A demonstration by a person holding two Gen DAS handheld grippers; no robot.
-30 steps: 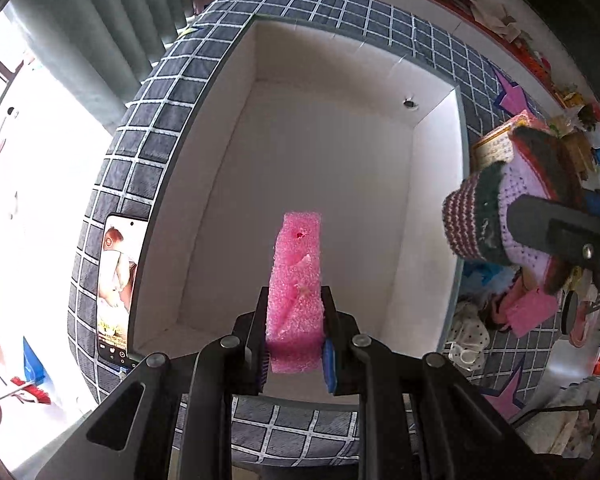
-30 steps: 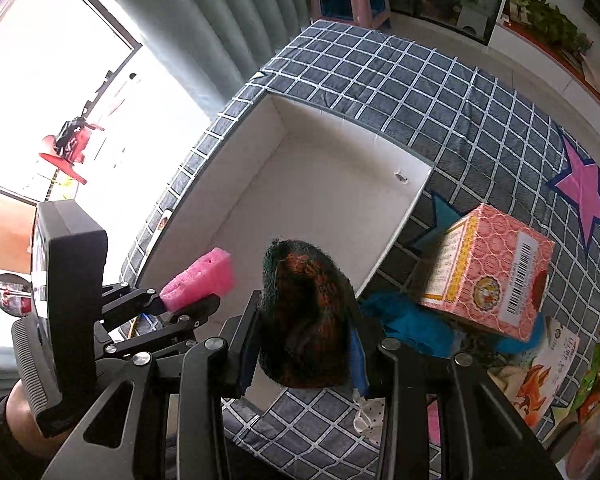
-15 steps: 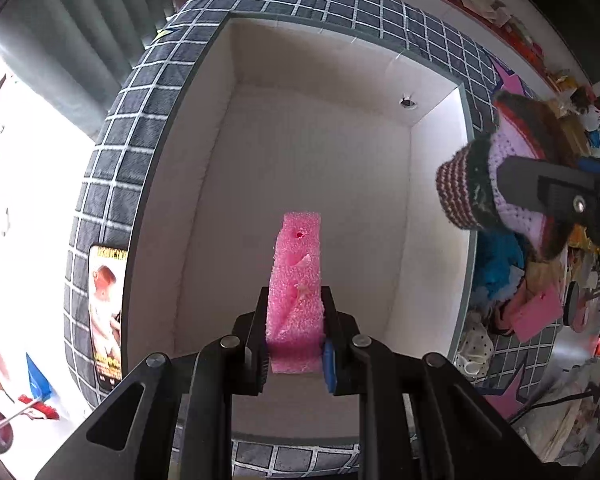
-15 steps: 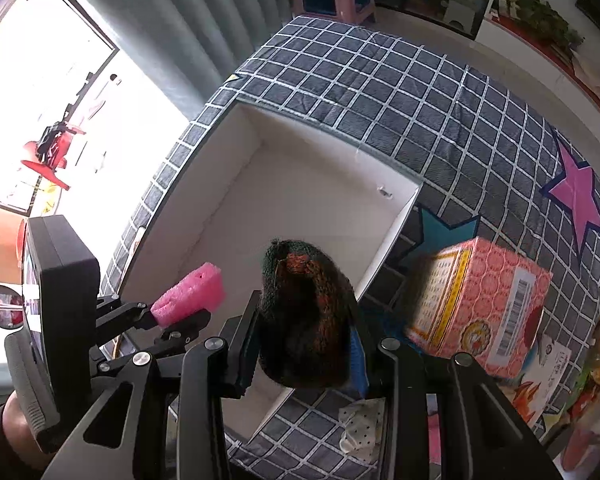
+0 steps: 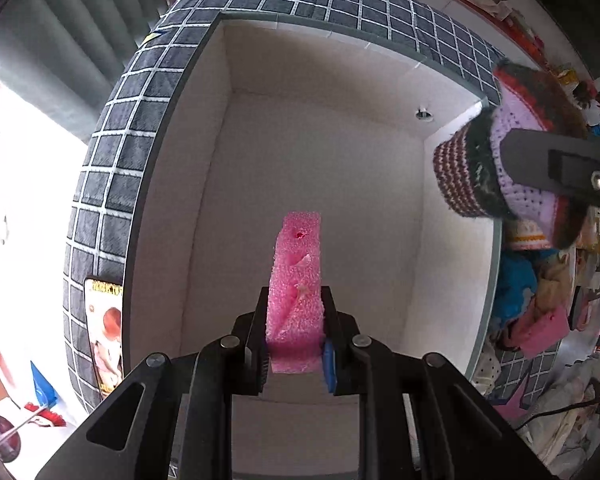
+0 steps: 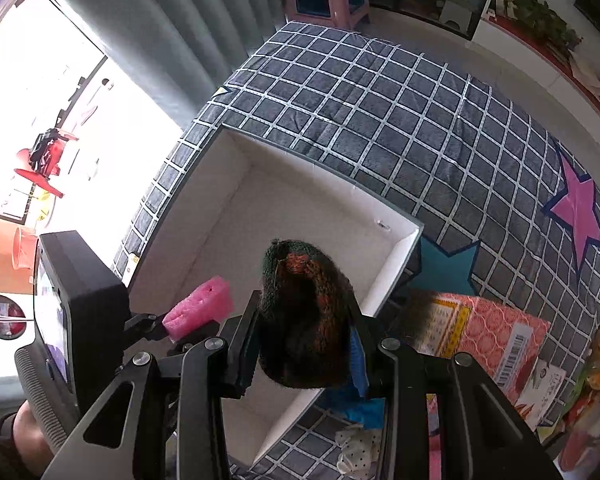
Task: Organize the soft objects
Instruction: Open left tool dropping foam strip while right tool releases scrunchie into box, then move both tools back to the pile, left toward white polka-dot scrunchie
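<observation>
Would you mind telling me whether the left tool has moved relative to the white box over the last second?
Yes. The left tool with its pink sponge has moved further over the white box.

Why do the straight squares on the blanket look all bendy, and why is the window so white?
In both wrist views the fisheye lens curves the grey checked blanket and the white box's rim. In the right wrist view the window is washed out by daylight; the left wrist view glares white along its left edge too.

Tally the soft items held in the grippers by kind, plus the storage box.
Pink foam sponge, in left gripper: 1
Knitted hat, in right gripper: 1
White box: 1
Total: 3
</observation>
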